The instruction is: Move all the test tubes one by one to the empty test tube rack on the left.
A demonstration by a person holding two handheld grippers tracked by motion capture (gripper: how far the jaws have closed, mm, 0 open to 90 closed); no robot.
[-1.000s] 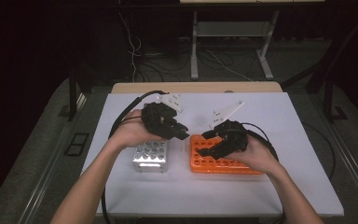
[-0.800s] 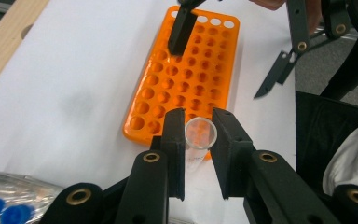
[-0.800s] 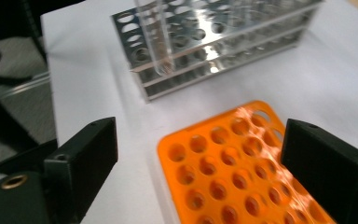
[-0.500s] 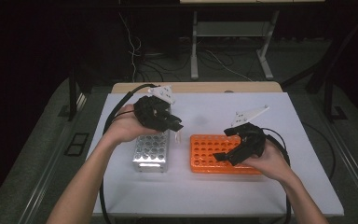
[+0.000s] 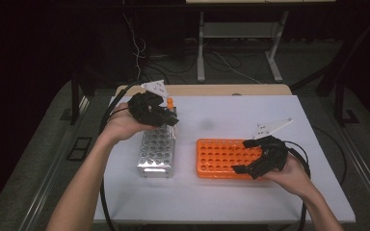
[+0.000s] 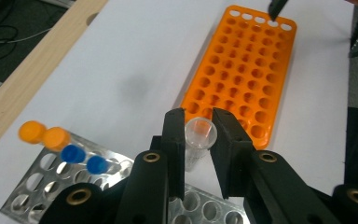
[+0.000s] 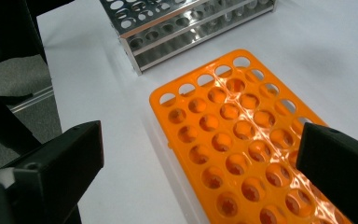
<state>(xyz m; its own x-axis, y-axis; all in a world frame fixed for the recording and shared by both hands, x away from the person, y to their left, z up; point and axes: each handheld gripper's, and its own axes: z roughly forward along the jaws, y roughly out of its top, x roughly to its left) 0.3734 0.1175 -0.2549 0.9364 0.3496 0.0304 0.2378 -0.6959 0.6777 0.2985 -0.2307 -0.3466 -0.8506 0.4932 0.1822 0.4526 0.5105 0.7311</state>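
1. In the high view, your left tool (image 5: 166,117) hung over the far end of the metal rack (image 5: 157,150), which stood on the white desk (image 5: 221,202) left of the orange rack (image 5: 224,158). Your right tool (image 5: 243,161) lay low at the right end of the orange rack, its jaws spread over the holes. The two tools were well apart.

2. In the left gripper view, your left tool (image 6: 199,140) was clamped on a clear uncapped tube (image 6: 199,138), the pads pressing its sides just under the rim. The tube stood roughly upright between the jaws, lifted above the metal rack (image 6: 51,179) and clear of its holes. Two orange-capped tubes (image 6: 44,134) and two blue-capped tubes (image 6: 85,158) sat in that rack. The orange rack (image 6: 242,70) lay beyond on the desk (image 6: 121,60), every visible hole empty.

3. In the right gripper view, your right tool (image 7: 200,158) stood wide apart with nothing between its jaws; they had just been opening. Below them lay the orange rack (image 7: 223,121), with the metal rack (image 7: 177,32) farther off.
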